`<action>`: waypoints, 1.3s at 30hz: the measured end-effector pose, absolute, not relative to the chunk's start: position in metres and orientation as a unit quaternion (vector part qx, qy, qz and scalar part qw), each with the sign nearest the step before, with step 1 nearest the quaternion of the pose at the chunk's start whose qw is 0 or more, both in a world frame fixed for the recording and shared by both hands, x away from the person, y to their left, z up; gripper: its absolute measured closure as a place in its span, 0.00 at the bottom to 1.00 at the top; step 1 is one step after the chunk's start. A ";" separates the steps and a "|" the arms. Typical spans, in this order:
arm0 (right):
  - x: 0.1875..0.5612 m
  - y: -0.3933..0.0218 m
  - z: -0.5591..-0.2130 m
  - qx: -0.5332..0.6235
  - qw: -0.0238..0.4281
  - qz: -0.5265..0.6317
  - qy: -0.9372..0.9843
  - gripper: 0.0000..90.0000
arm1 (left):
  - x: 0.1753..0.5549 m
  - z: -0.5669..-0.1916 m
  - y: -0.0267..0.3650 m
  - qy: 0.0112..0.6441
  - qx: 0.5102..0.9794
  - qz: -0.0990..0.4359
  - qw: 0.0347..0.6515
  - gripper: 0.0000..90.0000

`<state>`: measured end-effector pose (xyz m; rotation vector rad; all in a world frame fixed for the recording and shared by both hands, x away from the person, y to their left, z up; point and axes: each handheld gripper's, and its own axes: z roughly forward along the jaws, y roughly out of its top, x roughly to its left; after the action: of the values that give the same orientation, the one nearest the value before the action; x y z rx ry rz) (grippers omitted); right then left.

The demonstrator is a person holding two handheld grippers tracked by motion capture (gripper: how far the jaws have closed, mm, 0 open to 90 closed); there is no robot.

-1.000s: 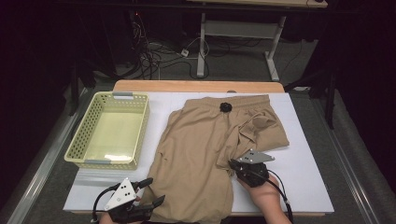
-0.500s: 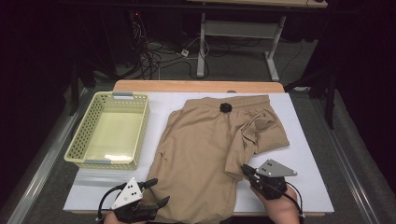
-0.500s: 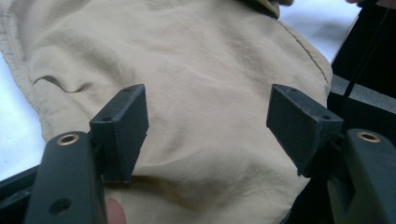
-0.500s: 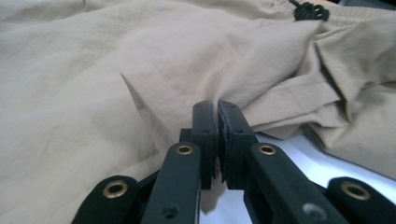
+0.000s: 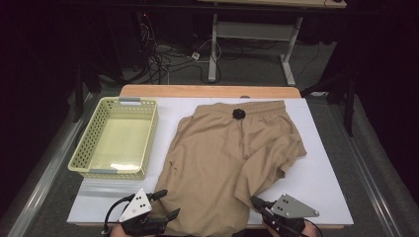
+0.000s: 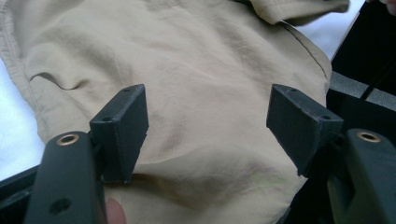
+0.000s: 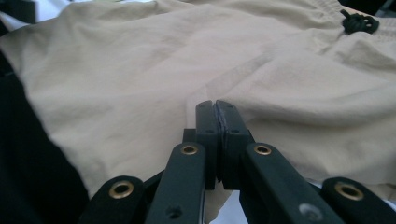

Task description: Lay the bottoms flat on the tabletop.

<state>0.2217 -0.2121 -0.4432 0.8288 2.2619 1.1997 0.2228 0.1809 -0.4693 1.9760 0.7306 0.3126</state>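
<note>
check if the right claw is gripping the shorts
Cannot tell. In the right gripper view the right claw is shut, jaws pressed together over the tan shorts, but whether fabric is pinched between them isn't plain.

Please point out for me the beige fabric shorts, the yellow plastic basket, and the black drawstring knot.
Beige fabric shorts (image 5: 217,163), high view, middle of the cloth.
Yellow plastic basket (image 5: 81,148), high view, left perforated wall.
Black drawstring knot (image 5: 239,114), high view, centre of the knot.

We see the tabletop (image 5: 326,163) evenly lit from overhead; surroundings from 9 through 3 o'clock fall into darkness. Both gripper views are soft, near jaws slightly blurred, without glare.
</note>
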 end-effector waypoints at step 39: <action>0.194 -0.348 -0.432 0.444 0.277 0.420 0.741 0.98 | 0.210 -0.458 0.159 0.293 0.812 0.069 0.500 0.33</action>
<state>0.1939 -0.3482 -0.4320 1.1928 1.9896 1.1282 0.2098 0.1586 -0.4576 1.9650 0.7076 0.1679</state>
